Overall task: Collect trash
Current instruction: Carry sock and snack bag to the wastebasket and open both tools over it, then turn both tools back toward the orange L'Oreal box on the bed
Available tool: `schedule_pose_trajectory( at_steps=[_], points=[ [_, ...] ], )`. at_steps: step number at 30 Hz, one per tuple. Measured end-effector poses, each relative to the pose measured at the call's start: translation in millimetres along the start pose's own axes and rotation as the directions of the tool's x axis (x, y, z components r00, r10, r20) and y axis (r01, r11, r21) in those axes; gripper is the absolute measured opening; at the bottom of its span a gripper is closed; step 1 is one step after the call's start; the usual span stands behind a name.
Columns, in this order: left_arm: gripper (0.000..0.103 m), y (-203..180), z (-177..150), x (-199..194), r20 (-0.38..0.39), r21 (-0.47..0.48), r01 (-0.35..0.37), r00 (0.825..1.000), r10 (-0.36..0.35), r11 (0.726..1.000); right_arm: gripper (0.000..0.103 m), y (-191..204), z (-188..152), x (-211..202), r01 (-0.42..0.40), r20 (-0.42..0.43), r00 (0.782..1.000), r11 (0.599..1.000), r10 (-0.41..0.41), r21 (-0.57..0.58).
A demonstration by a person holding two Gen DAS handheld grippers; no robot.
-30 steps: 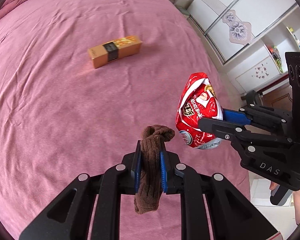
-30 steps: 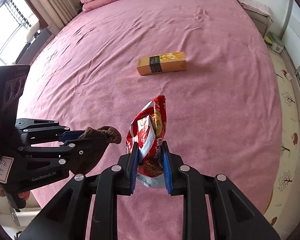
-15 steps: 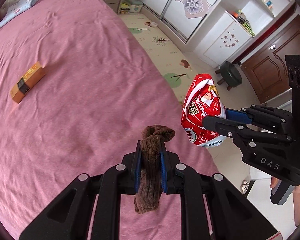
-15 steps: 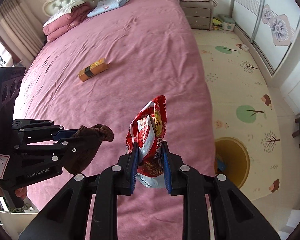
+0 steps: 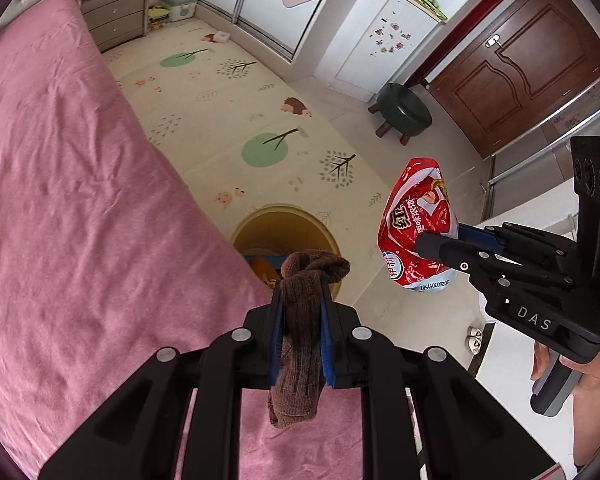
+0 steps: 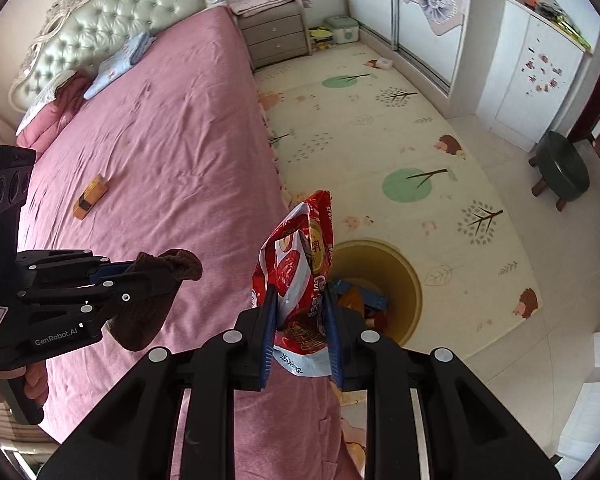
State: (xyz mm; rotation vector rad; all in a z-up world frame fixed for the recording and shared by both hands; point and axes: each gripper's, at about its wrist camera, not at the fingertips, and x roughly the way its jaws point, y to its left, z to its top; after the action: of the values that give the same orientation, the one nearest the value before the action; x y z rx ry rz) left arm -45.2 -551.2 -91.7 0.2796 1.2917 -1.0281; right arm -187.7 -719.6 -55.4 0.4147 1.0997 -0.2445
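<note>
My left gripper (image 5: 300, 316) is shut on a brown sock (image 5: 304, 344) that hangs between its blue pads; it also shows in the right wrist view (image 6: 148, 274). My right gripper (image 6: 300, 316) is shut on a red snack bag (image 6: 300, 276), which also shows in the left wrist view (image 5: 416, 232). Both are held over the bed's edge. A yellow bin (image 6: 404, 280) with trash inside stands on the floor just beyond; it shows in the left wrist view (image 5: 284, 220) behind the sock. An orange box (image 6: 90, 196) lies on the pink bed (image 6: 172, 152).
A patterned floor mat (image 6: 380, 128) lies beside the bed. A dark green stool (image 6: 560, 168) stands at the right near a white cabinet (image 6: 532, 64). A nightstand (image 6: 276, 36) sits by the headboard. A brown door (image 5: 524, 60) is at the far right.
Both grippers have swung right from over the bed toward its edge, each still holding its item. The yellow bin and floor have come into view; the orange box has dropped far left.
</note>
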Motion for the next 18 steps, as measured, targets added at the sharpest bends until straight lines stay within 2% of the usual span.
schedule_pose_trajectory(
  at_steps=[4, 9, 11, 12, 13, 14, 18],
  points=[
    [0.016, -21.8, 21.3, 24.9, -0.03, 0.017, 0.071, 0.997, -0.07, 0.997, 0.022, -30.0, 2.3, -0.2, 0.007, 0.013, 1.0, 0.998, -0.008, 0.06],
    [0.016, -39.9, 36.7, 51.1, -0.064, 0.03, 0.114, 0.992, -0.112, 0.993, 0.023, -55.5, 2.6, 1.7, 0.006, 0.02, 1.0, 0.992, -0.009, 0.122],
    [0.026, -43.1, 40.8, 56.8, -0.065, 0.022, 0.119, 0.991, -0.117, 0.993, 0.029, -61.9, 2.7, 2.1, 0.007, 0.016, 1.0, 0.991, -0.01, 0.131],
    [0.05, -43.9, 42.9, 59.3, -0.065, 0.014, 0.108, 0.992, -0.107, 0.994, 0.034, -63.2, 3.2, 1.8, 0.021, 0.017, 1.0, 0.992, -0.023, 0.125],
    [0.077, -44.6, 45.1, 61.5, -0.062, 0.003, 0.089, 0.994, -0.089, 0.996, 0.045, -64.0, 3.1, 0.5, 0.047, 0.022, 0.999, 0.992, -0.049, 0.115],
    [0.081, -43.5, 46.2, 61.9, -0.051, -0.011, 0.071, 0.996, -0.071, 0.997, 0.049, -65.7, 3.0, -0.8, 0.066, 0.026, 0.997, 0.992, -0.069, 0.109],
    [0.081, -38.3, 46.1, 65.2, -0.058, -0.036, 0.07, 0.996, -0.072, 0.997, 0.049, -79.8, 2.5, -2.7, 0.041, 0.028, 0.999, 0.987, -0.046, 0.155]
  ],
)
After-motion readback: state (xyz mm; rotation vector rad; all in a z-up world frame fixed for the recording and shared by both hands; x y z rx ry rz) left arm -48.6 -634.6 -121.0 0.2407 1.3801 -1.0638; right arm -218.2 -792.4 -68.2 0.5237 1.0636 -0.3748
